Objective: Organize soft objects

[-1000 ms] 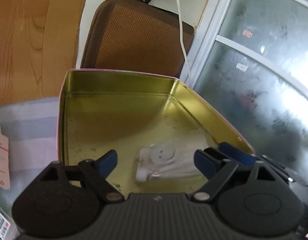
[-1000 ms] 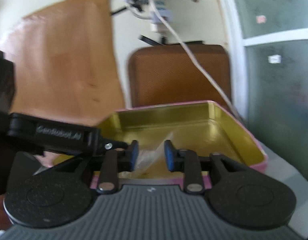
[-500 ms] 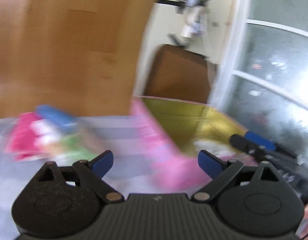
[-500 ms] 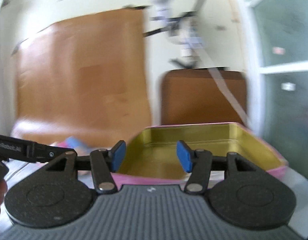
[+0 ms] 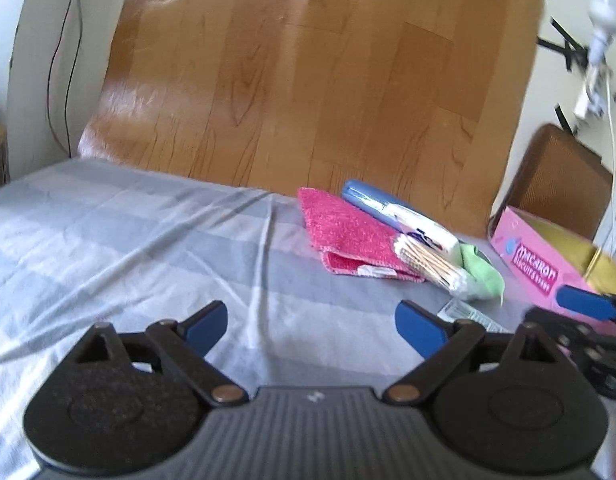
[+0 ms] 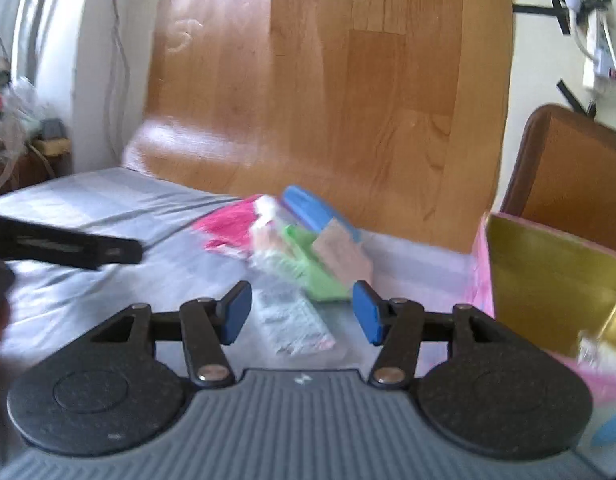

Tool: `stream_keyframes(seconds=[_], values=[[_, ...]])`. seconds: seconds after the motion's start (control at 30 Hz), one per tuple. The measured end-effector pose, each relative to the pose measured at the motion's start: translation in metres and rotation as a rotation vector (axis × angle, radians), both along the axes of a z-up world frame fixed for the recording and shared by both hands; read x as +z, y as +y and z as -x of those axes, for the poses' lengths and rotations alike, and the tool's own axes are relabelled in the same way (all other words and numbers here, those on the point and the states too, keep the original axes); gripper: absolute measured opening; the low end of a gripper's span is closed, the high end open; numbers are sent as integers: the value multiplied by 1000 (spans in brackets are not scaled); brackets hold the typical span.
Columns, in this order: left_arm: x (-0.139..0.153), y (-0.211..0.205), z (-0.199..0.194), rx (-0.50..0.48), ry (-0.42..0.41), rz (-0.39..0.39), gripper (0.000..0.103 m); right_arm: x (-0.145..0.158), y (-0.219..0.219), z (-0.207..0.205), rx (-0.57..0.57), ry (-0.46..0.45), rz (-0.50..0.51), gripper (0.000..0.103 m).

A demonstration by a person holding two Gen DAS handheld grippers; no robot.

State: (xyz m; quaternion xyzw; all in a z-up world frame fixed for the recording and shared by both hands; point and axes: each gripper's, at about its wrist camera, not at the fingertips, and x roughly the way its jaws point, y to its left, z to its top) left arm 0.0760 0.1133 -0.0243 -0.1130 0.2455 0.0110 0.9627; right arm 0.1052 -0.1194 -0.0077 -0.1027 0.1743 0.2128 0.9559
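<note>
A pile of soft goods lies on the grey striped sheet (image 5: 148,248): a pink cloth (image 5: 347,236), a blue and white packet (image 5: 395,212), a bag of cotton swabs (image 5: 427,264) and a green item (image 5: 481,276). The pink tin (image 5: 535,264) with a gold inside (image 6: 547,280) stands at the right. My left gripper (image 5: 311,326) is open and empty, short of the pile. My right gripper (image 6: 302,312) is open and empty above a small clear packet (image 6: 292,324). The pile shows blurred in the right wrist view (image 6: 292,244).
A wooden board (image 5: 308,80) leans upright behind the sheet. A brown cushion (image 5: 563,180) stands behind the tin. A cable and plug (image 6: 595,52) hang on the wall at right. The left gripper's arm (image 6: 64,244) crosses the right wrist view.
Both grippers have pulled back from inside the tin and swung left toward the pile. The right gripper, shut on a clear packet a second ago, has opened.
</note>
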Motion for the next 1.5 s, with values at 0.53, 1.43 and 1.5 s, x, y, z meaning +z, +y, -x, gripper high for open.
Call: stream_keyframes(seconds=[0.53,1.43,1.5], values=[[0,-4,6,-25,-37,46,97,10,19,-38,-74,-61,59,50],[-2,6,3,-42,-31,112,99,16,8,-36,-58,-20,36,15],[-2,6,3,-44,-33,113,99,25,-1,-13,-12,-17,7,15]])
